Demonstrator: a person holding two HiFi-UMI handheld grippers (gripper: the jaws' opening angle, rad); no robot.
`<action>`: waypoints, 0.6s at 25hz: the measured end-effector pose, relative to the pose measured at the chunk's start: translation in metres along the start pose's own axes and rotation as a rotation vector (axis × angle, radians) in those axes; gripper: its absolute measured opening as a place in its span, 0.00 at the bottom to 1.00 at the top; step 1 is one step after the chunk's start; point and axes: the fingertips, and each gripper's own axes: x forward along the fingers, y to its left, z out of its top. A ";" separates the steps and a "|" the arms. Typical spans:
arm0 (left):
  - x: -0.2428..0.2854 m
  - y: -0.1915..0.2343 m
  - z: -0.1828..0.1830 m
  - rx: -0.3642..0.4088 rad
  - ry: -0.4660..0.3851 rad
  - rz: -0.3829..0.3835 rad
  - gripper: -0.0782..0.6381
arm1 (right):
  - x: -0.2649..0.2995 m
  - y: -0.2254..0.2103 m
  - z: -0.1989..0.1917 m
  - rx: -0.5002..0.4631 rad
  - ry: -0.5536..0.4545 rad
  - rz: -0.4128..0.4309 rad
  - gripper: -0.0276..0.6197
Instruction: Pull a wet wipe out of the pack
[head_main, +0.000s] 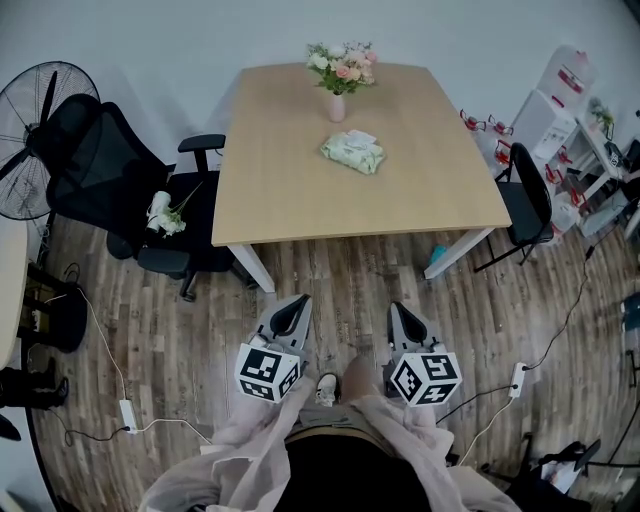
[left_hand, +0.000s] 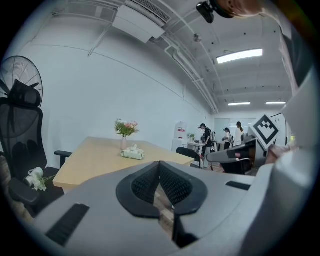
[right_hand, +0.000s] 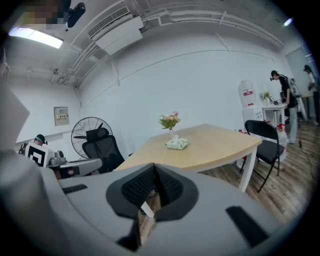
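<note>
Pack of wet wipes (head_main: 352, 152) located on the far half of the tabletop (head_main: 290, 195), lying flat, near the vase of flowers (head_main: 337, 100) but apart from it. Pale tuft on top of the pack, likely the next sheet; state of the flap too small to tell.

Left gripper (head_main: 296, 302) and right gripper (head_main: 401, 309) held side by side at waist level over the wooden floor (head_main: 340, 270), well apart from the tabletop and pointing toward it. Both closed: jaws together at the tips in each gripper view, nothing clamped between them. No contact with anything.

Task judged not begun. Outstanding: approach to the tabletop, opening of the jaws, a pinch on the sheet, a pull.

Hazards noted:
- Whole pack lifting or sliding along with the sheet, owing to a light, soft pack with nothing holding it down. Remedy: one gripper pressing on the pack body.
- Vase tipping, owing to a gripper sweeping close past it on the reach or the upward pull.
- Pinch missing the sheet or catching the wrapper, owing to jaws arriving closed or opening late.
- Several sheets out together, or a tear, owing to a deep bite or a sideways jerk.
- Bump against the office chair (head_main: 110, 180) at the left corner during the walk-up.
</note>
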 end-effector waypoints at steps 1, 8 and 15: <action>0.000 0.000 -0.001 -0.002 0.001 -0.001 0.12 | 0.001 0.000 -0.001 0.001 0.003 -0.001 0.06; 0.013 0.006 -0.009 -0.017 0.022 0.002 0.12 | 0.015 -0.007 -0.002 0.002 0.018 0.007 0.06; 0.049 0.008 0.003 0.021 0.021 -0.003 0.12 | 0.039 -0.031 0.013 0.000 0.025 0.013 0.06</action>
